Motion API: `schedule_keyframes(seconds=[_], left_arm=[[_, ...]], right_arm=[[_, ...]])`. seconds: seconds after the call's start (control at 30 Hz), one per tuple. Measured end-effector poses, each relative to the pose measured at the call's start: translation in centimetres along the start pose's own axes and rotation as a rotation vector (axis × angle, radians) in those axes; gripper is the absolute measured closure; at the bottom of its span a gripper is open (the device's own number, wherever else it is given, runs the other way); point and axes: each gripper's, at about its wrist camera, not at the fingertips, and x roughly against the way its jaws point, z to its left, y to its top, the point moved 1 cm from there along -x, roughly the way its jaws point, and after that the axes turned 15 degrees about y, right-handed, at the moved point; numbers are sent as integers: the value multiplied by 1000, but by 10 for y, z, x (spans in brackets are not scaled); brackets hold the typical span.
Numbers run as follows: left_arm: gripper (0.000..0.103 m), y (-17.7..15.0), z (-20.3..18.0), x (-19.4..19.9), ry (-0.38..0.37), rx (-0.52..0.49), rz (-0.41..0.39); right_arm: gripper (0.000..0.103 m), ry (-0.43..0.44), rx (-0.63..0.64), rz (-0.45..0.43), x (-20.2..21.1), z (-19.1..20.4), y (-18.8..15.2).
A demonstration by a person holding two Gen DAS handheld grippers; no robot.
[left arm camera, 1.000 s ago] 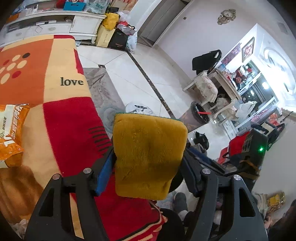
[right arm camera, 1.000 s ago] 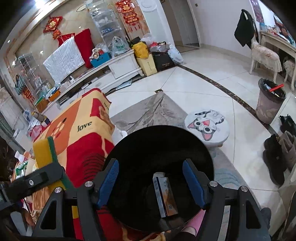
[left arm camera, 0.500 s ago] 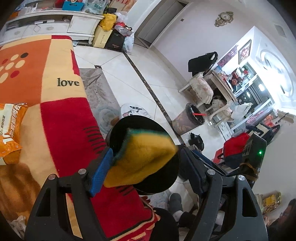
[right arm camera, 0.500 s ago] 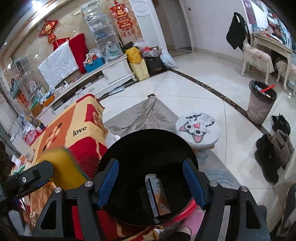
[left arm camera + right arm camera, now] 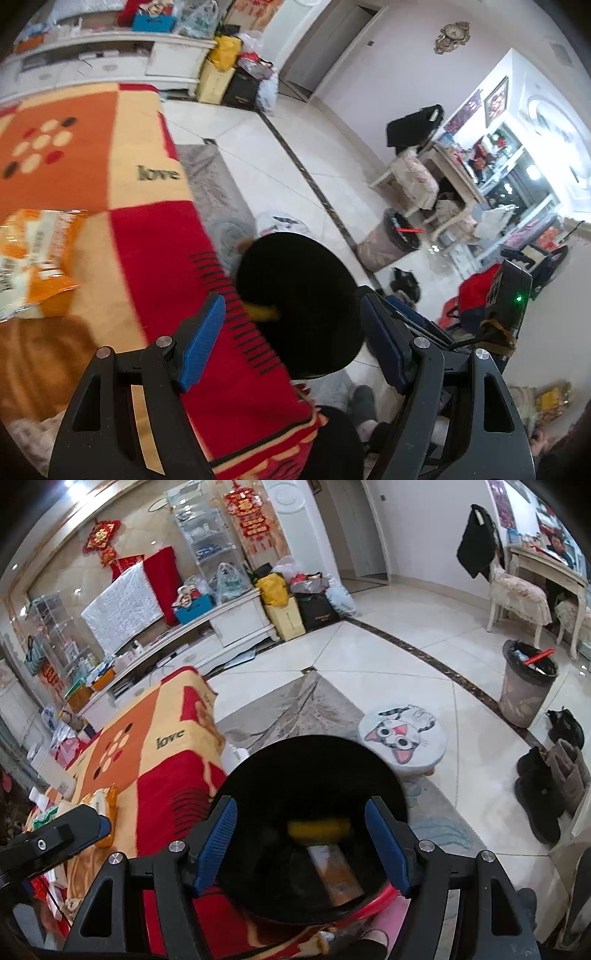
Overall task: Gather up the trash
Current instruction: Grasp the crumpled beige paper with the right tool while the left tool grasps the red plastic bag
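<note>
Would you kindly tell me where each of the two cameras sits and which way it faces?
Left wrist: on the left gripper, looking down along its open fingers at the blanket, the black bin and the floor; the right gripper shows at right.
Right wrist: on the right gripper, fingers astride the black bin, facing the TV cabinet; the left gripper shows lower left.
Shared: bin, yellow sponge inside it, blanket, cat stool, grey wastebasket.

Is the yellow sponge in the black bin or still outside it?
In. The yellow sponge lies inside the black bin, beside a small carton.
</note>
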Motion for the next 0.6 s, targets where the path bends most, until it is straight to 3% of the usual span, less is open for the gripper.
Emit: schedule_keyframes(seconds=[0.27,0.6], left_arm=[[28,-22,37,37,186,-19,-47],[28,-56,114,82,328,36,-70]], right_arm=[[33,81,51,61,-21,44,-17],[31,202,144,161,-49,111,-46]])
